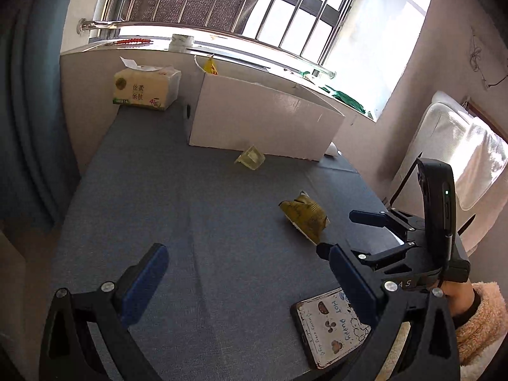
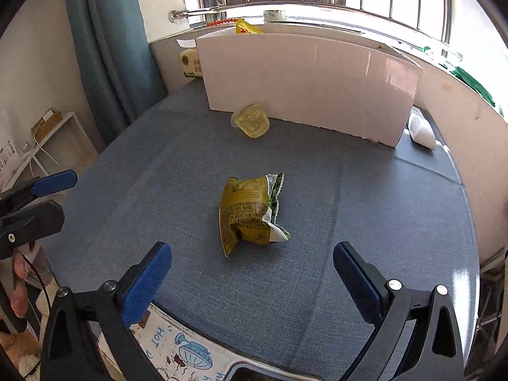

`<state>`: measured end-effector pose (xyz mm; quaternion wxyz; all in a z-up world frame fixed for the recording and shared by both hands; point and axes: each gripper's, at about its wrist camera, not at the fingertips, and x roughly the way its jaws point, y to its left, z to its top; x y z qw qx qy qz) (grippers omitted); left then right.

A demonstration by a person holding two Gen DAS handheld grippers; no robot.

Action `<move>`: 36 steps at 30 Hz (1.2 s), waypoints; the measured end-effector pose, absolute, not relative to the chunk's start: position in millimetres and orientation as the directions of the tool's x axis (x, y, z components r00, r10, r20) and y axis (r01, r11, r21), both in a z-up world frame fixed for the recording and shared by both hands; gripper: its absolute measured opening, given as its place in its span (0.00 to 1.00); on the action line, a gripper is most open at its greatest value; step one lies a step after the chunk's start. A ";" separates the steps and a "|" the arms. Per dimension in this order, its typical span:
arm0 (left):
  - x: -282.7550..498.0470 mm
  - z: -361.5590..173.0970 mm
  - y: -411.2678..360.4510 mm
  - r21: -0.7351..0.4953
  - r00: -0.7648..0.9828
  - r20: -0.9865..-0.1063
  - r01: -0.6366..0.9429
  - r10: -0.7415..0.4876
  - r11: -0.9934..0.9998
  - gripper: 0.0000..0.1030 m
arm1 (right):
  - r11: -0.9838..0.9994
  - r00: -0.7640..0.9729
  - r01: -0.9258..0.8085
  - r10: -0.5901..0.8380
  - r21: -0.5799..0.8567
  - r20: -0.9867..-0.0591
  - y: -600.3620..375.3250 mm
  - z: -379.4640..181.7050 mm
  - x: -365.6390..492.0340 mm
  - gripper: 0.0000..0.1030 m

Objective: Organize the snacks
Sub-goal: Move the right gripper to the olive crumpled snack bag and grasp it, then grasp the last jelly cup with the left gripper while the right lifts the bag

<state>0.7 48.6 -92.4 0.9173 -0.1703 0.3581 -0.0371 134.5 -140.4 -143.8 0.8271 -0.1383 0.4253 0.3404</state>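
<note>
Currently the right gripper (image 2: 252, 273) hovers low over the grey-blue fabric surface (image 2: 365, 222) with its blue-padded fingers (image 2: 146, 279) spread wide apart and nothing between them. Directly ahead of the gap, near but not touching the fingers, lies a crumpled yellow-green snack packet (image 2: 249, 214), flat on the surface with its torn, silver-lined end toward the right. Beyond it, a clear jelly cup (image 2: 252, 120) rests on its side just beside the front wall of a white cardboard box (image 2: 311, 79); whether cup and box touch cannot be determined. A yellow packet (image 2: 246, 27) shows above the rim of the box. A small white object (image 2: 422, 131) lies at the right end of the box.

The left gripper (image 1: 247, 289) is also held above the surface, fingers (image 1: 144, 285) fully apart and empty. Its view shows the right gripper to the right, held by a hand (image 1: 460, 298) in a fleecy sleeve (image 1: 482, 324), with the snack packet lying just ahead of that gripper's fingertips. A phone in a cartoon-printed case (image 1: 330, 327) lies near the front edge of the surface, partly under the left gripper's right finger. A tissue pack (image 1: 144, 89) stands at the far left corner, beside the box. A barred window (image 1: 285, 9) runs behind the surface, and a blue curtain (image 2: 104, 47) hangs at the left.
</note>
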 end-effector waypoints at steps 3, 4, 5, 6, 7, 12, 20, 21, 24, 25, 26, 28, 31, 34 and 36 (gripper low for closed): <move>-2.1 -91.8 51.7 -0.338 0.742 -0.645 -0.061 -0.184 0.939 1.00 | 0.720 0.369 -0.690 0.442 0.077 -0.818 -124.1 -148.4 148.9 1.00; -3.3 -92.1 52.9 -0.341 0.743 -0.643 -0.060 -0.186 0.938 1.00 | 0.714 0.354 -0.695 0.440 0.083 -0.825 -120.0 -150.6 154.0 1.00; -3.7 -92.5 53.3 -0.343 0.742 -0.643 -0.059 -0.188 0.938 1.00 | 0.717 0.350 -0.693 0.428 0.077 -0.833 -116.6 -152.5 158.4 1.00; -3.6 -93.4 53.4 -0.342 0.739 -0.647 -0.061 -0.188 0.938 1.00 | 0.723 0.348 -0.687 0.418 0.075 -0.839 -114.2 -154.3 162.6 1.00; -2.9 -94.4 53.9 -0.341 0.735 -0.652 -0.064 -0.187 0.938 1.00 | 0.724 0.338 -0.685 0.420 0.085 -0.842 -112.8 -155.5 165.7 1.00; 1.3 -97.0 54.4 -0.337 0.728 -0.661 -0.071 -0.182 0.939 1.00 | 0.705 0.403 -0.707 0.345 -0.049 -0.848 -102.7 -158.8 158.0 0.40; 33.9 -90.2 40.6 -0.262 0.712 -0.679 -0.008 -0.179 0.965 1.00 | 0.730 0.372 -0.680 0.423 0.068 -0.826 -146.6 -142.9 139.6 0.40; 43.5 -88.4 36.7 -0.239 0.709 -0.684 0.005 -0.172 0.971 1.00 | 0.745 0.379 -0.661 0.434 0.089 -0.818 -156.5 -138.7 138.1 0.40; 78.6 -86.6 23.4 -0.156 0.692 -0.707 0.049 -0.147 0.986 1.00 | 0.778 0.388 -0.607 0.466 0.160 -0.795 -183.4 -129.1 133.5 0.40; 91.4 -86.7 19.1 -0.136 0.689 -0.711 0.067 -0.144 0.988 1.00 | 0.784 0.390 -0.593 0.478 0.182 -0.787 -191.5 -126.9 131.4 0.40; 105.5 -87.3 15.7 -0.126 0.685 -0.714 0.079 -0.146 0.989 1.00 | 0.788 0.390 -0.582 0.487 0.200 -0.782 -197.5 -124.8 133.3 0.40; 133.9 -91.3 11.8 -0.147 0.657 -0.735 0.085 -0.167 0.985 1.00 | 0.800 0.406 -0.564 0.483 0.204 -0.776 -209.2 -122.9 128.5 0.40; 171.7 -100.8 5.3 -0.147 0.645 -0.745 0.089 -0.169 0.985 1.00 | 0.811 0.413 -0.540 0.488 0.225 -0.769 -225.7 -124.2 122.6 0.40; 203.8 -118.7 1.4 -0.097 0.603 -0.789 0.060 -0.114 0.993 0.99 | 0.816 0.398 -0.521 0.491 0.250 -0.775 -233.4 -130.2 120.6 0.40; 215.6 -128.2 1.3 -0.062 0.582 -0.809 0.045 -0.077 0.997 0.96 | 0.813 0.388 -0.523 0.495 0.256 -0.778 -240.6 -132.1 116.7 0.40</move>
